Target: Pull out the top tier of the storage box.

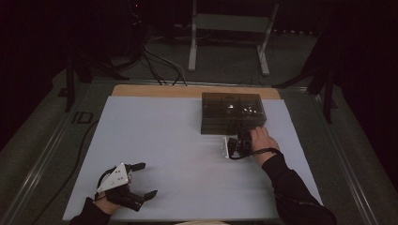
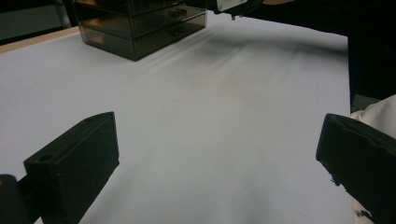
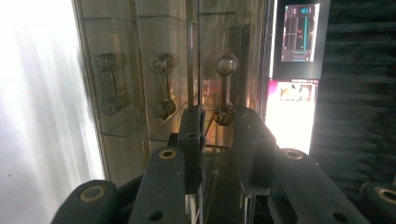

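While the left gripper (image 1: 146, 179) lies idle at the near left corner of the white table cover (image 1: 178, 154), jaws spread wide and nothing between them but bare sheet, all the work is on the other side. That gripper touches nothing and holds nothing; it is well apart from the box.

Further up the table, the right hand (image 1: 263, 140) has brought the right gripper (image 1: 244, 132) against the front face of the smoky clear drawer box (image 1: 232, 112), which stands at the far right of the cover, near the wooden edge. The right gripper view tells the story: the right gripper is rolled on its side, its jaws drawn in to a narrow gap, and the metal handle (image 3: 226, 88) of one drawer sits right at the tips, its lower knob between them. Whether the pads are actually biting on the bar, I can't make out.

My read: this is the grasp stage of opening a drawer. The next move calls for a firm pinch on that handle, then a straight pull back toward the person, square to the box front, so the drawer slides and the light box doesn't drag along.
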The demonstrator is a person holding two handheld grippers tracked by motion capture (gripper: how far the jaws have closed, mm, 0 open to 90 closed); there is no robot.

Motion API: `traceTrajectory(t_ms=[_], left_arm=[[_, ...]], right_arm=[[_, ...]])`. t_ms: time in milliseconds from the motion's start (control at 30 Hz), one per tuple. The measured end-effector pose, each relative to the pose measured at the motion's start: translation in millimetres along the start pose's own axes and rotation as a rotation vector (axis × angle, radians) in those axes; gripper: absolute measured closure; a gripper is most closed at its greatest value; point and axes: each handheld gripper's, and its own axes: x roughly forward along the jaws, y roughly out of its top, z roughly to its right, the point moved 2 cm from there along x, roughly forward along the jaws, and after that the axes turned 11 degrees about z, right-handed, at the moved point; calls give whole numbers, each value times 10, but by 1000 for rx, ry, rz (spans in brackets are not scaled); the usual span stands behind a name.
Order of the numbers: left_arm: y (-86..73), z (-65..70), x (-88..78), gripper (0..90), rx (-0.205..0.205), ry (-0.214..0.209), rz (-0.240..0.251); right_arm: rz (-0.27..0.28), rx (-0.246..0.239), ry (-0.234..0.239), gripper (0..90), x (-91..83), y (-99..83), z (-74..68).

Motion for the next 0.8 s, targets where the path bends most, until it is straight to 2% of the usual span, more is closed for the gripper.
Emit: traceTrajectory(t_ms=[200,233,500,800], left_arm=[[-1,-2,1,9,0,0,1],[-1,-4,-1,9,0,1,0],[-2,-4,1,8,1,-1,-2],[-4,-5,2,9,-2,0,-3]], right_arm=[[1,-11,-20,761,20,5,-6],[14,-1,-38,778,19,8,0],[3,-37,-51,802,35,15,-27],[-3,-29,-64,810,35,24,-29]])
